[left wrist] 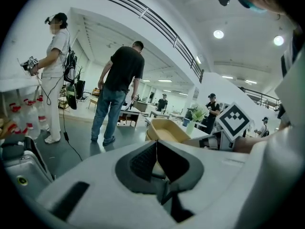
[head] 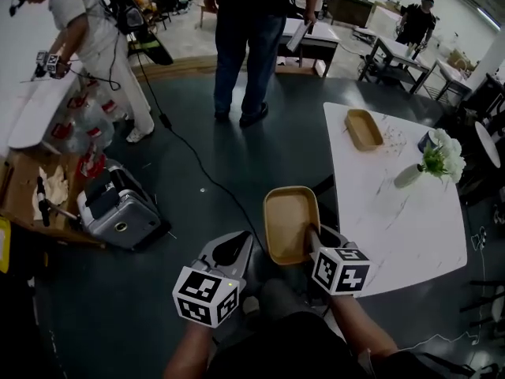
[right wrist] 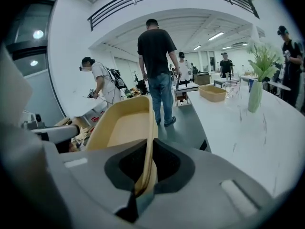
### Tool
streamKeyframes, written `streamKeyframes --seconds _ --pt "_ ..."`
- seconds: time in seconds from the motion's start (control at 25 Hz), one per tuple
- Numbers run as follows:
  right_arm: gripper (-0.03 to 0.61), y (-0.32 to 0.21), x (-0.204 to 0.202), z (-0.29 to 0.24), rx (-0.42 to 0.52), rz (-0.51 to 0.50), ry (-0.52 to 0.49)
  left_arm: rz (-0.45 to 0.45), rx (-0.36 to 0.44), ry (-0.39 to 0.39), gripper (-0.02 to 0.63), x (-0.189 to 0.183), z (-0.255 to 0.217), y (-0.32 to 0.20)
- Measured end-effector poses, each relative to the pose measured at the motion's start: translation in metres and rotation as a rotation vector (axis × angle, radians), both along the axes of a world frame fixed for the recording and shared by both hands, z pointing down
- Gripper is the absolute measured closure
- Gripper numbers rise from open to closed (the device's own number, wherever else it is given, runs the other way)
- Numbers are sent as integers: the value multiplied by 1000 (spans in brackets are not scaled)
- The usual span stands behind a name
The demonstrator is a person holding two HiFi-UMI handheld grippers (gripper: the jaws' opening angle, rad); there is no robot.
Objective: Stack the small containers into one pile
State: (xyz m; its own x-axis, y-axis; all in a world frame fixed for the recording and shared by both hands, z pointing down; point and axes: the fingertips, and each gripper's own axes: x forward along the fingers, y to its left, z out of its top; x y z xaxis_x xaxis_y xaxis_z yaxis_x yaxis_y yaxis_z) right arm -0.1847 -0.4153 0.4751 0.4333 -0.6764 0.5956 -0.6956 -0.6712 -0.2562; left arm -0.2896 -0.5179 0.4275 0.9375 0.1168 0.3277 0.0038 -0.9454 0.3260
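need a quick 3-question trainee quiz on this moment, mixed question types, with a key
1. True or false: the left gripper is shut on a container.
2. The right gripper grips the tan container by: A) its wall at the rim, B) a handle, C) a lid.
3. Short answer: where does the other tan container lie?

Key
1. False: its jaws are together with nothing between them.
2. A.
3. On the white table, toward its far end, apart from the held one.
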Motion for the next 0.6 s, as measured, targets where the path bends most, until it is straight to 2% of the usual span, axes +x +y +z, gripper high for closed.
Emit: streamKeyframes --seconds 0.12,0.28,0.6 --pt "560 -5 0 0 -29 -1 -3 -7 -50 13 604 2 2 -7" --pt "561 -18 7 7 -46 22 -4 27 -72 13 598 13 12 -21" --pt "561 -94 53 24 -11 50 5 86 -47 23 577 69 25 -84"
